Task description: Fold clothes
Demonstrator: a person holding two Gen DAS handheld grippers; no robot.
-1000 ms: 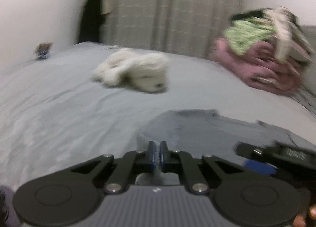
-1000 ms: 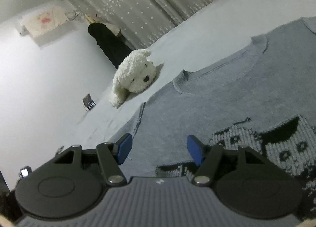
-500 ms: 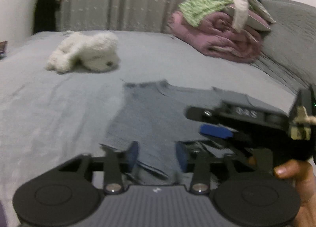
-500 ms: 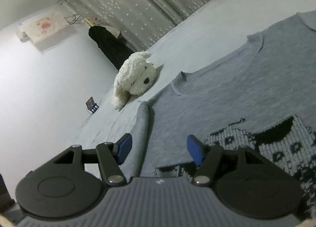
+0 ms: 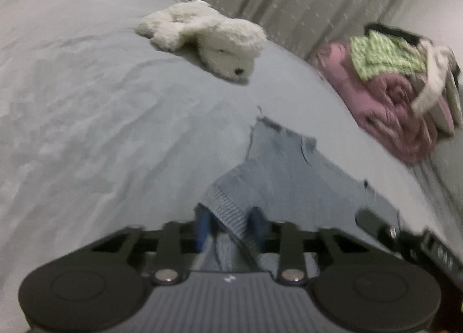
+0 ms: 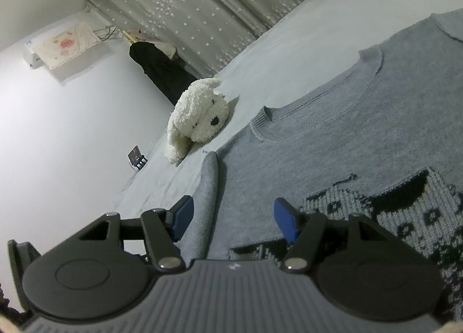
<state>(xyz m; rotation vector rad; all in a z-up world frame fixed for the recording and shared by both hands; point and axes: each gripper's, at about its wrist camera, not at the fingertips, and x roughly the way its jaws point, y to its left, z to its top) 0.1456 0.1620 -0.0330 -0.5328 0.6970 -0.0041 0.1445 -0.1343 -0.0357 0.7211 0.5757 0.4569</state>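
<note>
Left wrist view: your left gripper [image 5: 230, 227] jaws are closing on the grey knitted sweater's [image 5: 277, 171] ribbed cuff, seemingly, amid blur, on the bed [image 5: 101, 119]. Right gripper [image 6: 231, 217] jaws stand released. Next, carry the sleeve across.

Dim, flat indoor light with a cold grey cast and no glare; the left wrist view is smeared by motion blur, the plush dog [image 5: 208, 40] and clothes pile [image 5: 405, 93] soft-edged; the right wrist view is sharp, the dog casting only a faint shadow on the bed [image 6: 289, 43]; fisheye bending and dark corners in both.
</note>
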